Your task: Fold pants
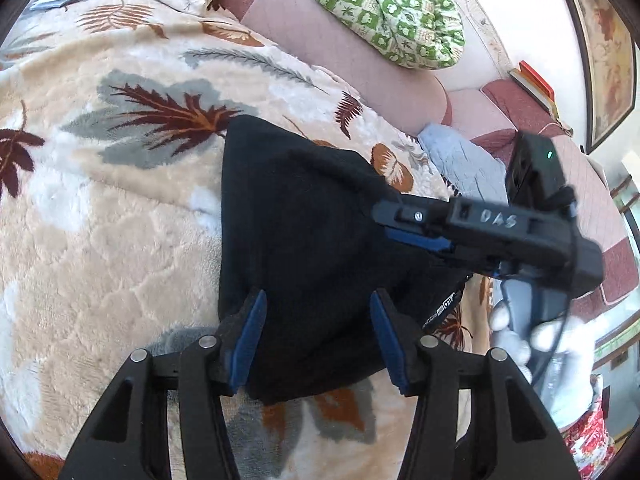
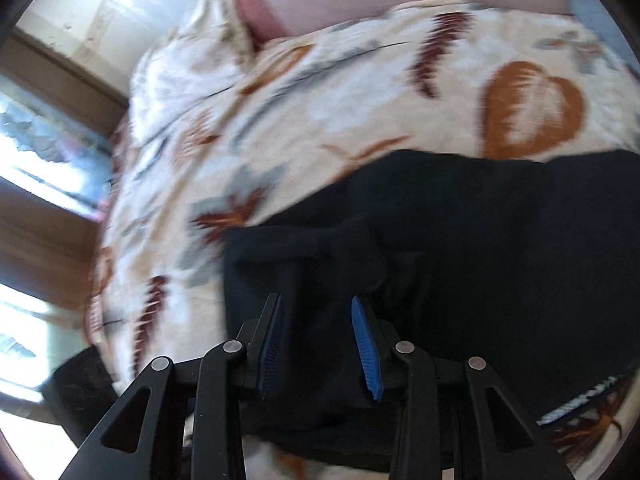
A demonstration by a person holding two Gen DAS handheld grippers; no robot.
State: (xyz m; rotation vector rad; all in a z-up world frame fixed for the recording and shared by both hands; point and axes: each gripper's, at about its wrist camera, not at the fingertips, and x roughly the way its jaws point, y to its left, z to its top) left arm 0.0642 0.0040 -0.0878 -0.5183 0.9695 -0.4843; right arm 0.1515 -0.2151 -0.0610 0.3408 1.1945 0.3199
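I see the black pants lying bunched in a folded heap on the leaf-patterned blanket that covers the bed. My left hand-held gripper hangs over the near edge of the pants with its 2 blue pads spread apart, the cloth showing between them but not pinched. My right hand-held gripper sits above the same dark fabric, its jaws also apart with nothing clamped; that view is blurred. From the left view, the right tool reaches in from the right, held by a white-gloved hand. A green checked cloth lies farther back.
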